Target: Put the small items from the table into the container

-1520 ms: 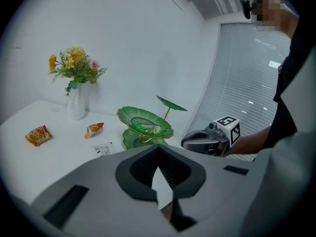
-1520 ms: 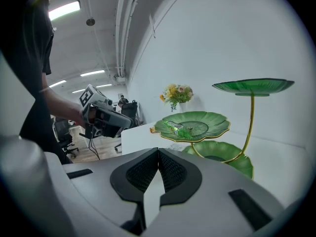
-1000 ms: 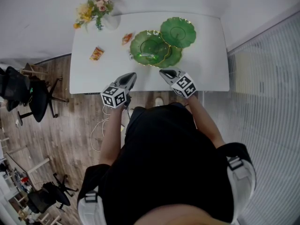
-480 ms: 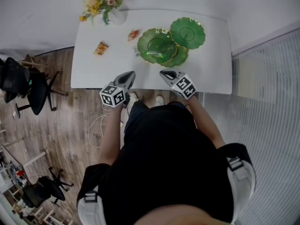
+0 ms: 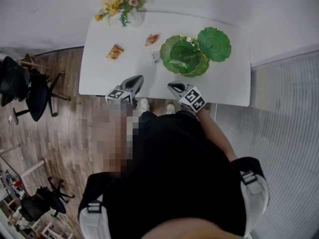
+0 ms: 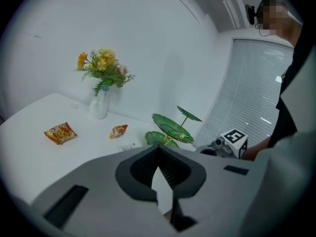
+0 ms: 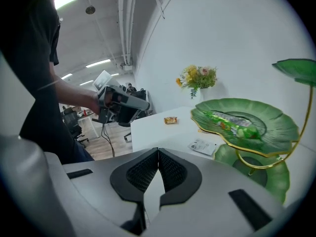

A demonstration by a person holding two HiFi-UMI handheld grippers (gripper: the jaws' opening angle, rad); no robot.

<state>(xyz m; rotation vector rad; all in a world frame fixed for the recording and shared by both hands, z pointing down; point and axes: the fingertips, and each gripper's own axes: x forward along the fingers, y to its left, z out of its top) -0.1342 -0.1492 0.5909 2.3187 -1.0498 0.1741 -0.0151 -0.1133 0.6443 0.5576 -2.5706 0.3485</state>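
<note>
Three small items lie on the white table (image 5: 99, 78): an orange snack packet (image 5: 115, 52) (image 6: 60, 132), a red-orange packet (image 5: 152, 39) (image 6: 118, 131) and a white sachet (image 5: 156, 57) (image 7: 203, 145). The container is a green tiered leaf-plate stand (image 5: 187, 55) (image 7: 242, 125); its middle plate holds green-wrapped pieces. My left gripper (image 5: 138, 78) (image 6: 158, 149) hangs over the table's near edge, shut and empty. My right gripper (image 5: 172, 86) (image 7: 158, 154) is beside it, just short of the stand, shut and empty too.
A white vase of flowers (image 5: 127, 6) (image 6: 98, 105) stands at the table's far left corner. Black office chairs (image 5: 25, 91) sit on the wood floor at the left. A slatted blind (image 5: 289, 133) runs along the right side.
The table and its things have slid to the right in the head view. Both grippers stay shut over the near edge, now closer to the sachet and the packets.
</note>
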